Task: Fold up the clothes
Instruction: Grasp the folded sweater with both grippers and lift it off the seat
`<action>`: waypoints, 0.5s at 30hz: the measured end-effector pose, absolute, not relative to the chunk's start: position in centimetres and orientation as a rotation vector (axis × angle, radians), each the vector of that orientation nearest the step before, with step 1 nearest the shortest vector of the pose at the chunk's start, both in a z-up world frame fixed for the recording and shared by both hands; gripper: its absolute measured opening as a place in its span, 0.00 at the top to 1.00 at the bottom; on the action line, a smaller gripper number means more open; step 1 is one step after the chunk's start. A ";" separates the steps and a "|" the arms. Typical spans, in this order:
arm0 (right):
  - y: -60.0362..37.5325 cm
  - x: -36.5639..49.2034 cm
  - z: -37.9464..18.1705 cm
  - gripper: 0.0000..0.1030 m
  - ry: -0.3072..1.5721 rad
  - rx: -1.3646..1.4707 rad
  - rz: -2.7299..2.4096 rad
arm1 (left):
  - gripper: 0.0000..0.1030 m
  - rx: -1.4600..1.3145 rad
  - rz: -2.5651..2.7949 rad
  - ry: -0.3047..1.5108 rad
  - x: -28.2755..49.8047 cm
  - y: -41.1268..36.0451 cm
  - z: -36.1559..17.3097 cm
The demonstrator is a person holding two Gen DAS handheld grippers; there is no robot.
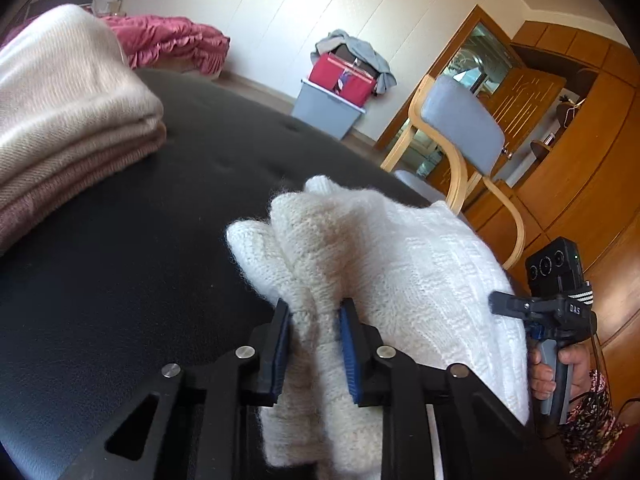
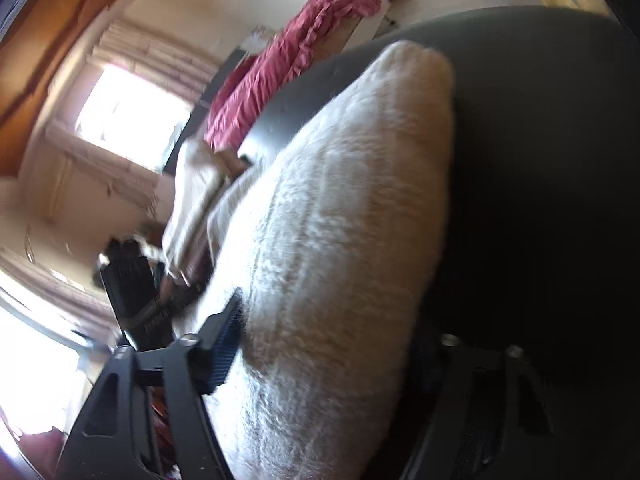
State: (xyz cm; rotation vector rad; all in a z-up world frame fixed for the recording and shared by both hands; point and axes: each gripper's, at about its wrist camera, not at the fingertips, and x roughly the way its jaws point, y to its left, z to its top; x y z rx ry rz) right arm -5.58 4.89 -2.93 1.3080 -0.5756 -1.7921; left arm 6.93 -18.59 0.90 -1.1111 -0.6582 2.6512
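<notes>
Cream knit sweater (image 1: 360, 248) (bunched) pinched by left gripper (image 1: 314, 344) on black surface (image 1: 120, 260).

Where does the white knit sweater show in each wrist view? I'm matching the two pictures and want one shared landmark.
Left wrist view: the white knit sweater fills the lower centre and right, a fold of it pinched between the left gripper pads.
Right wrist view: the sweater runs up the middle as a blurred bulk, between the right gripper's fingers.
Shared landmark: the red ruffled cloth beyond the black surface.
</notes>
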 end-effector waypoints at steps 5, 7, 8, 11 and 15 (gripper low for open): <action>3.0 -4.9 0.3 0.39 -0.468 1.208 -1.829 | 0.81 -0.996 2.636 -0.722 8.6 -19.3 2.9; 1.2 -4.7 1.8 0.40 -0.433 1.170 -1.813 | 0.81 -0.948 2.642 -0.730 9.3 -19.7 4.0; 0.1 -4.6 2.4 0.40 -0.412 1.154 -1.808 | 0.81 -0.923 2.661 -0.724 9.3 -19.8 4.6; -3.7 -4.8 4.6 0.40 -0.348 1.102 -1.776 | 0.81 -0.829 2.726 -0.720 10.1 -21.0 6.6; -8.8 -4.7 7.1 0.44 -0.285 1.039 -1.728 | 0.82 -0.715 2.806 -0.781 13.0 -26.3 9.1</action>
